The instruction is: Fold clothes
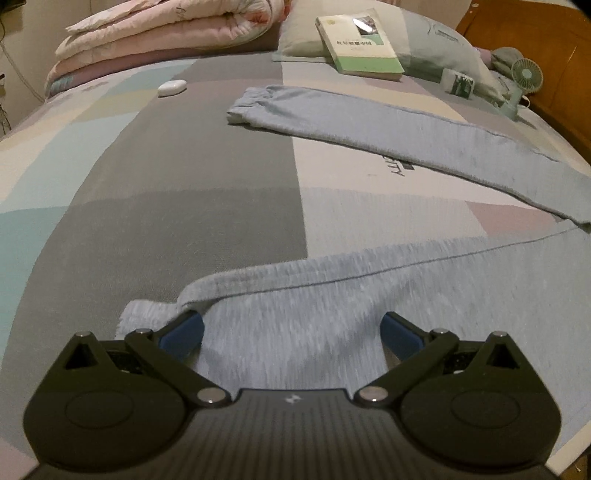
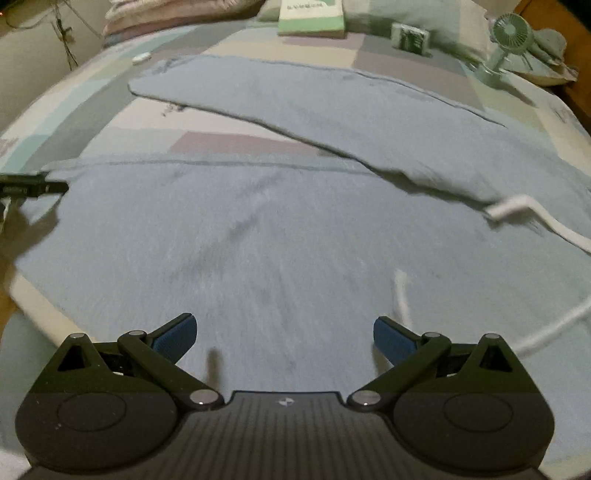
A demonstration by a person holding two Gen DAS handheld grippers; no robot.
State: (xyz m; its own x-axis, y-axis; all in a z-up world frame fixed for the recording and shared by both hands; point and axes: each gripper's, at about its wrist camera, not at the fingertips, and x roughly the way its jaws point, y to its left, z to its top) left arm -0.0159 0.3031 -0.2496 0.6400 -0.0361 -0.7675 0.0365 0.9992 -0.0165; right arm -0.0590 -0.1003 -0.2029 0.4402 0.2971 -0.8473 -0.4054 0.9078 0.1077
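Note:
Light blue sweatpants [image 1: 332, 295] lie spread on the bed, legs apart in a V. The far leg [image 1: 388, 125] ends in a cuff near the bed's middle. My left gripper [image 1: 291, 328] is open over the near leg's cuff [image 1: 155, 310], whose edge is rumpled against the left finger [image 1: 184, 332]. In the right wrist view the same sweatpants [image 2: 295, 229] fill the frame, and my right gripper [image 2: 284, 332] stands open just above the fabric near the waist. White drawstrings [image 2: 535, 214] trail at the right. The left gripper's tip [image 2: 33, 186] shows at the left edge.
A patchwork bedsheet [image 1: 184, 177] covers the bed. At the head lie a folded pink quilt [image 1: 166, 33], a pillow with a green book [image 1: 358, 44], a small box [image 1: 458, 83], a handheld fan [image 1: 524, 77] and a white case [image 1: 171, 88]. A wooden headboard [image 1: 535, 33] stands at right.

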